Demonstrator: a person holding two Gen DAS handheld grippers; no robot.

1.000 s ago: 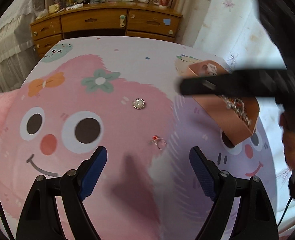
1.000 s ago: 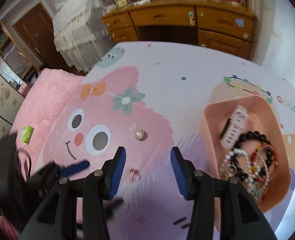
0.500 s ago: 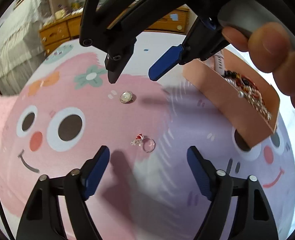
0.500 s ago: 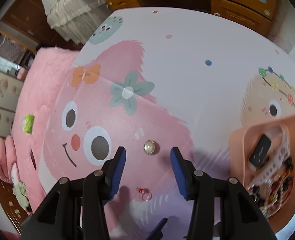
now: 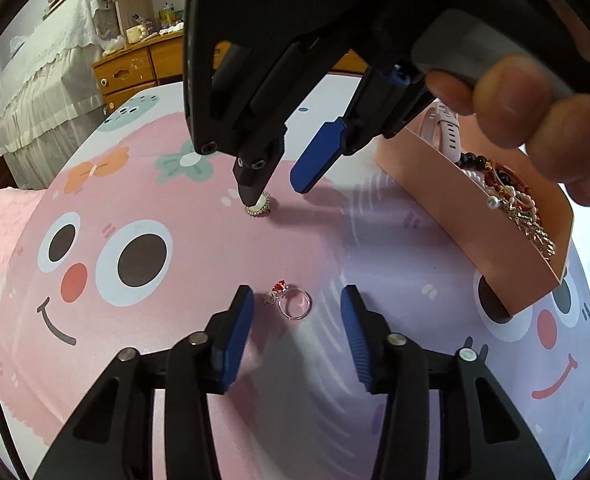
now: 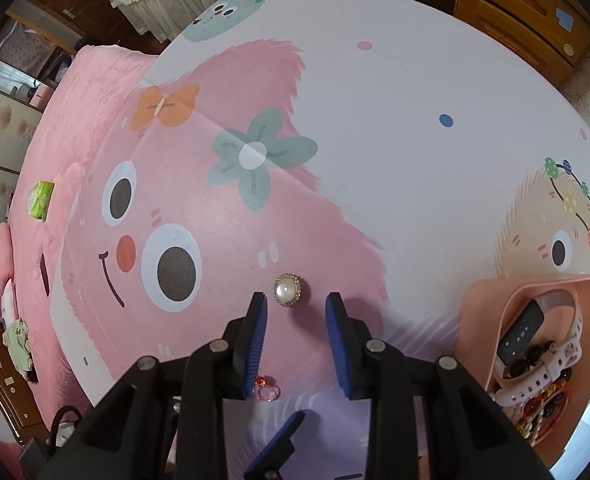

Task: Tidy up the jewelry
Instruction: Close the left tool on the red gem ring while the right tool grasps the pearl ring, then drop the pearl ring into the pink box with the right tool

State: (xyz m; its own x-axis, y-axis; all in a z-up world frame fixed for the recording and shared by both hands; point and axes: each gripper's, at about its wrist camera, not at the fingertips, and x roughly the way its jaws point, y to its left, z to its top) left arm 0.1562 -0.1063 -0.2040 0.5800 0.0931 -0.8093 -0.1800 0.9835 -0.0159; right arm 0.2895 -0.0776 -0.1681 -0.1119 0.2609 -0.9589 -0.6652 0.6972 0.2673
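Note:
A silver ring with a red charm (image 5: 293, 302) lies on the cartoon-print tabletop. My left gripper (image 5: 295, 296) straddles it, jaws closing, pads clear of the ring on both sides. A round pearl brooch (image 6: 288, 290) sits right at the tips of my right gripper (image 6: 297, 300). Those jaws are closing too, and they do not press the brooch. In the left wrist view the right gripper (image 5: 277, 190) points down at the brooch (image 5: 258, 206), one dark finger tip over its edge. The ring (image 6: 266, 390) shows under the right gripper.
A pink tray (image 5: 475, 216) at the right holds a watch (image 6: 535, 332) and several bead bracelets. A person's fingers (image 5: 535, 120) grip the right handle. A wooden dresser (image 5: 131, 68) stands beyond the table, and a pink bed (image 6: 35, 152) lies to the left.
Both grippers came down toward the table and their jaws narrowed. The right gripper swung in over the brooch. The left one settled around the ring.

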